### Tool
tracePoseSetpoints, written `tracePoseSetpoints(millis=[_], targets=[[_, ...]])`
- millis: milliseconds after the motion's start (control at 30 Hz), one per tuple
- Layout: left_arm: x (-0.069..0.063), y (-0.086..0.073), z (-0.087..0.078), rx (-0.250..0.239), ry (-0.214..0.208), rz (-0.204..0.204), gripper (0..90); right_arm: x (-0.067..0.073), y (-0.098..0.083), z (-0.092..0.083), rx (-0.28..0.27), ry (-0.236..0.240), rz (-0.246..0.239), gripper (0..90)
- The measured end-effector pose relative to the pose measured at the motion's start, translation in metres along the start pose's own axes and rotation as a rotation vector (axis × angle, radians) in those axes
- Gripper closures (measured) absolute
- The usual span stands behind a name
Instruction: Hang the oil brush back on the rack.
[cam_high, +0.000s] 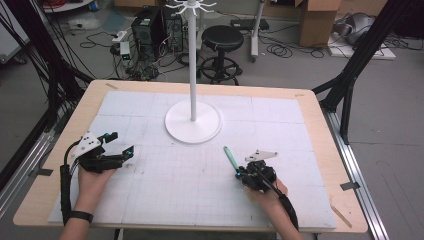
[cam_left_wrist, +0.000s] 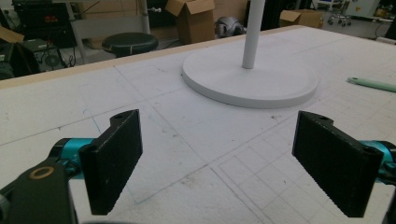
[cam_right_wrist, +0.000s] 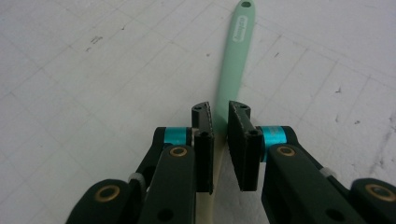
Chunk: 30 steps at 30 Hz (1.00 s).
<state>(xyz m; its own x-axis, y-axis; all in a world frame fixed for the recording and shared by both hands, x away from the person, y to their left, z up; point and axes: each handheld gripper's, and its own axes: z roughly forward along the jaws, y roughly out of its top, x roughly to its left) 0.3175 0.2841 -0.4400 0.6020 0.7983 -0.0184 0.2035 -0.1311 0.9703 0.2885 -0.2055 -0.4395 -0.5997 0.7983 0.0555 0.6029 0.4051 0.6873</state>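
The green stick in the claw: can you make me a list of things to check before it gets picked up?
1. Right claw shut on the green stick: ok, both pads press its sides.
2. Grip spot: ok, the claw holds it where green meets the cream end.
3. Stick lies flat on the white mat: ok.
4. Way to the white stand: ok, bare mat lies between.
5. Left claw out of the way: ok, open and holding nothing, off to the far side.
6. Hooks on the stand's top free: cannot tell, too small.

Lab, computer towers (cam_high: 150, 30), floor cables (cam_high: 280, 50), cardboard boxes (cam_high: 320, 22), stool (cam_high: 222, 37)
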Motion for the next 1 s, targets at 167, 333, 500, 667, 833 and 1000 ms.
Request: tracePoseSetpoints(millis=[167, 333, 500, 667, 833, 1000], targets=[[0.0, 0.0, 0.001, 0.0, -0.004, 0.0, 16.8, -0.005, -0.001, -0.001, -0.013, 0.002, -0.012, 82.7], [0.0, 0.0, 0.0, -0.001, -0.004, -0.001, 16.8, -0.009, 0.0, -0.005, -0.043, 0.024, -0.003, 82.6], [0.0, 0.0, 0.0, -0.001, -0.004, -0.002, 16.8, -0.016, 0.0, -0.009, -0.084, 0.045, 0.028, 82.6], [0.0, 0.0, 0.0, -0.003, -0.005, -0.002, 16.8, -0.024, 0.002, -0.016, -0.144, 0.069, 0.051, 82.6], [0.0, 0.0, 0.0, -0.004, -0.007, -0.003, 16.8, -0.032, 0.008, -0.026, -0.22, 0.094, 0.04, 82.5], [0.0, 0.001, -0.001, -0.008, -0.003, -0.003, 16.8, -0.046, 0.02, -0.041, -0.323, 0.105, 0.042, 82.5]])
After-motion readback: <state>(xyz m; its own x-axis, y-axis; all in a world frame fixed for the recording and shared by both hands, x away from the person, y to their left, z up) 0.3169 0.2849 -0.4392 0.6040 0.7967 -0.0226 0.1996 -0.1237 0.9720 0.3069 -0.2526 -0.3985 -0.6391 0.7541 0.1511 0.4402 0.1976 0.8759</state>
